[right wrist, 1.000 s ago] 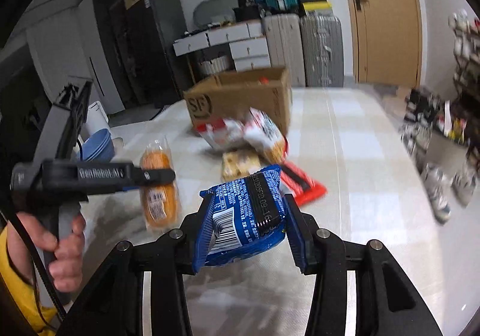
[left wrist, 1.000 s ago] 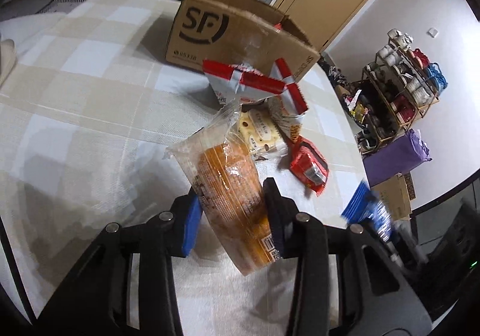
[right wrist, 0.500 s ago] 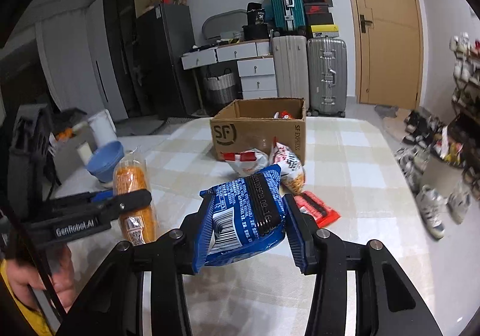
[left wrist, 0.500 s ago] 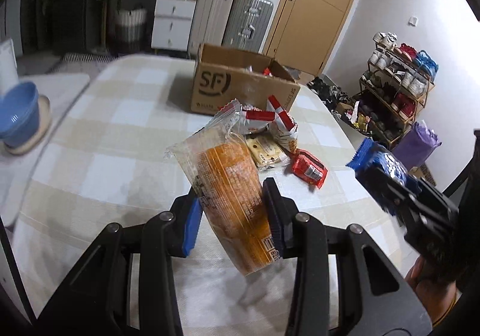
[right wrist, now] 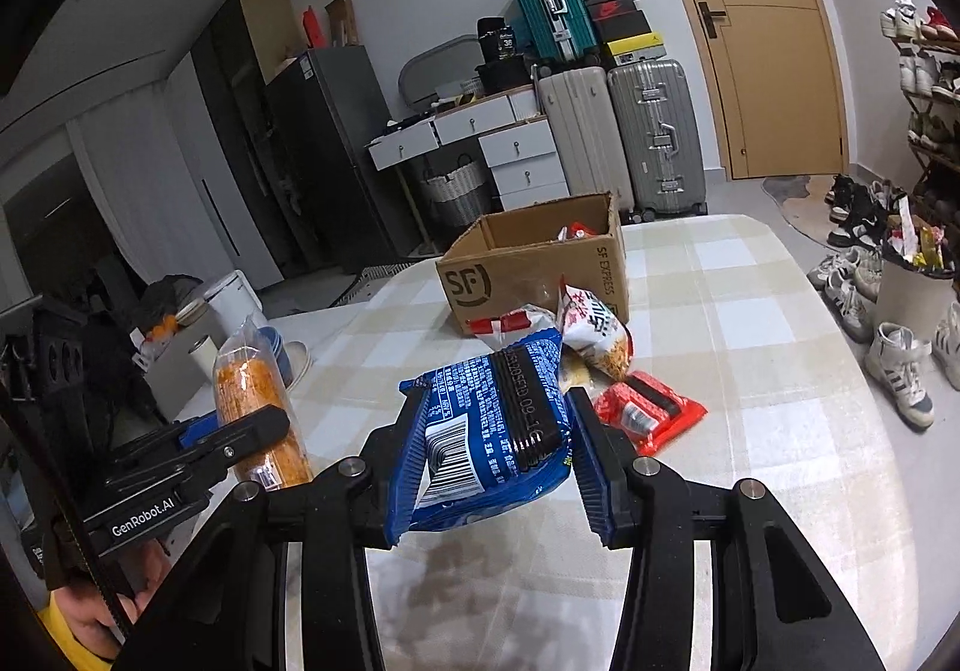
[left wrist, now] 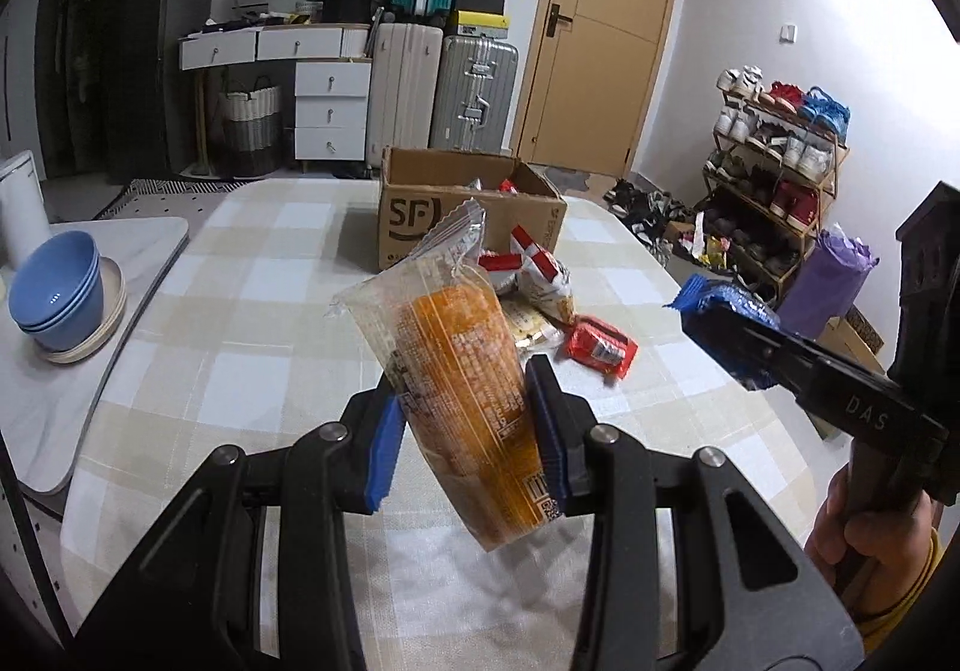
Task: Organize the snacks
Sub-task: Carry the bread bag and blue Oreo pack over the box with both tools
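Your left gripper (left wrist: 468,446) has its jaws clamped on the orange pack (left wrist: 465,389), blue pads pressing both sides low on the wrapper. Pack is tilted, crimped clear top leaning left and away, barcode end sticking out below the jaws. It's held clear above the desk (left wrist: 252,347)

Your right gripper (right wrist: 495,467) has its jaws clamped on the blue pack (right wrist: 486,431), barcode panel facing the camera, black strip running across its top. Pack lies roughly flat between the pads, also off the desk. From the left wrist view the same blue pack (left wrist: 729,311) shows at the tip of your right gripper (left wrist: 744,341), out to the right of the orange one, well apart from it. From the right wrist view the orange pack (right wrist: 258,401) stands nearly upright in your left gripper (right wrist: 240,431), off to the left

Rest of the snacks sit in a loose pile in front of the box (left wrist: 468,209): red-and-white bag (right wrist: 594,329) nearest the box, a pale yellow pack (left wrist: 528,326) partly under it, and a red pack (left wrist: 600,350) lying flat at the right edge of the pile. Box is open at the far side of the desk, SF logo facing you, some red wrappers visible inside

Blue bowls (left wrist: 54,293) are stacked on a plate on the white surface left of the desk
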{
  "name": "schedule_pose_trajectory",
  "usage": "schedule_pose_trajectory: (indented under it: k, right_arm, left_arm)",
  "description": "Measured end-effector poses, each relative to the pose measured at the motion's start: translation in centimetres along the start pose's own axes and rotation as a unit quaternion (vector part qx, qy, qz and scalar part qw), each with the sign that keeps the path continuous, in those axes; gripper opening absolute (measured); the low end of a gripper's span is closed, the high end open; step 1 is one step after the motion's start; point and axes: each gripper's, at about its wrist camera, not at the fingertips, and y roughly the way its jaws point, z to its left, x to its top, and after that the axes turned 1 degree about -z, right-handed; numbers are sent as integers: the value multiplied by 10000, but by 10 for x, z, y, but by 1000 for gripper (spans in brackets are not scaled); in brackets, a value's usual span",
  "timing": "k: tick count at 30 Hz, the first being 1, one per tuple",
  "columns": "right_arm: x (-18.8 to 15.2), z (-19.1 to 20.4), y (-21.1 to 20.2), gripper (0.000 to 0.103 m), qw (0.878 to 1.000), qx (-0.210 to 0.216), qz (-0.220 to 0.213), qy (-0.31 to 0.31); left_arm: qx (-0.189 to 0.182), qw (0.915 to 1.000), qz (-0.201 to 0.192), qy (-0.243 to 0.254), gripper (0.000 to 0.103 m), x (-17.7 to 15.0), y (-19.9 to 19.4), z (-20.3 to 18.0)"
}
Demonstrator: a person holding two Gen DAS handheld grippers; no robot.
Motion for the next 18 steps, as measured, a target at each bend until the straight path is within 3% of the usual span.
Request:
schedule_pose_trajectory:
  k: [4,18]
  right_arm:
    - [15,-2,13,45,10000,72,15,-35]
    - [113,-9,64,45,9987,426,-114,-254]
  left_arm:
    - [144,9997,-149,146,35,10,-8,2]
    - [338,9963,-549,565,35,96,42,5]
